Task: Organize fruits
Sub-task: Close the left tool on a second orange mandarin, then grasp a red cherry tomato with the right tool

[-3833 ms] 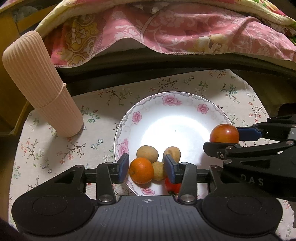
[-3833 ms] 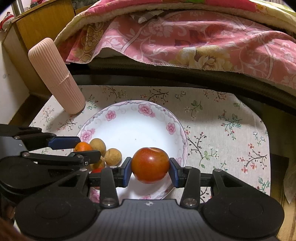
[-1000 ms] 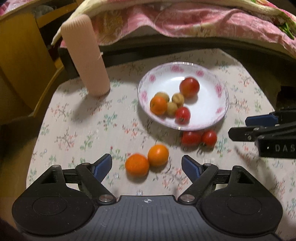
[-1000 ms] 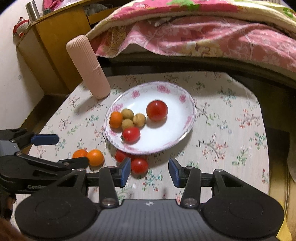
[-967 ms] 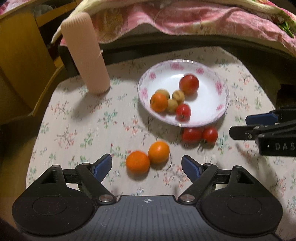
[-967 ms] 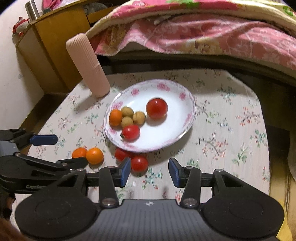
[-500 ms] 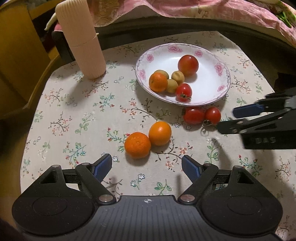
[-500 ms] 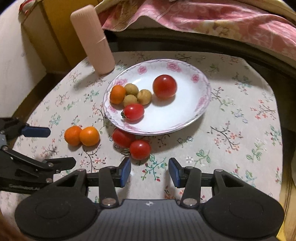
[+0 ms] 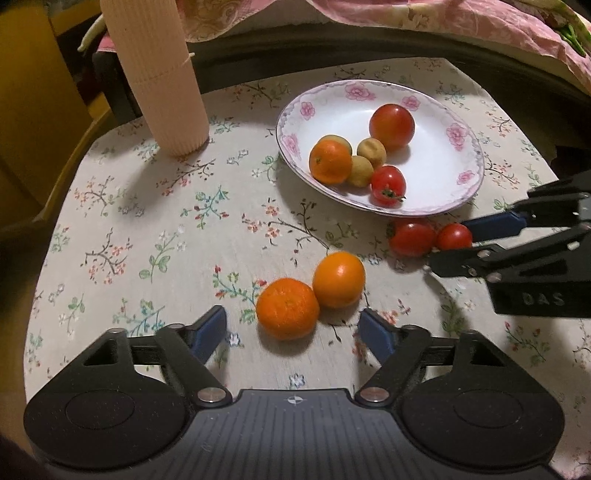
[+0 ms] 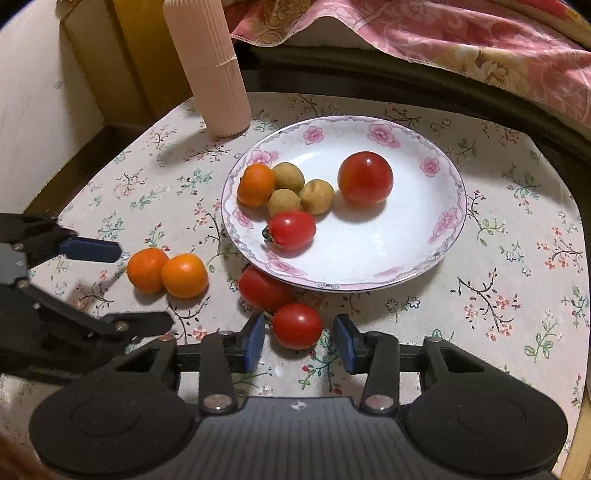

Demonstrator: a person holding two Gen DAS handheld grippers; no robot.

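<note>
Both jaws gape, gripping nothing: the left gripper (image 9: 293, 328) fronts two oranges (image 9: 288, 308), the right gripper (image 10: 299, 341) straddles a small tomato (image 10: 297, 325). Ahead, the plate (image 10: 417, 266) holds a large tomato (image 10: 365, 178), an orange, three longans and a small tomato.

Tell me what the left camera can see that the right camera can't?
Only the left wrist view shows the green stalks lying on the pink quilt, top right. Only the right wrist view shows the pale wall beside the wooden cabinet. Both show the flowered plate of fruit, two oranges and two small tomatoes on the tablecloth, the ribbed pink tube, and both open tools.
</note>
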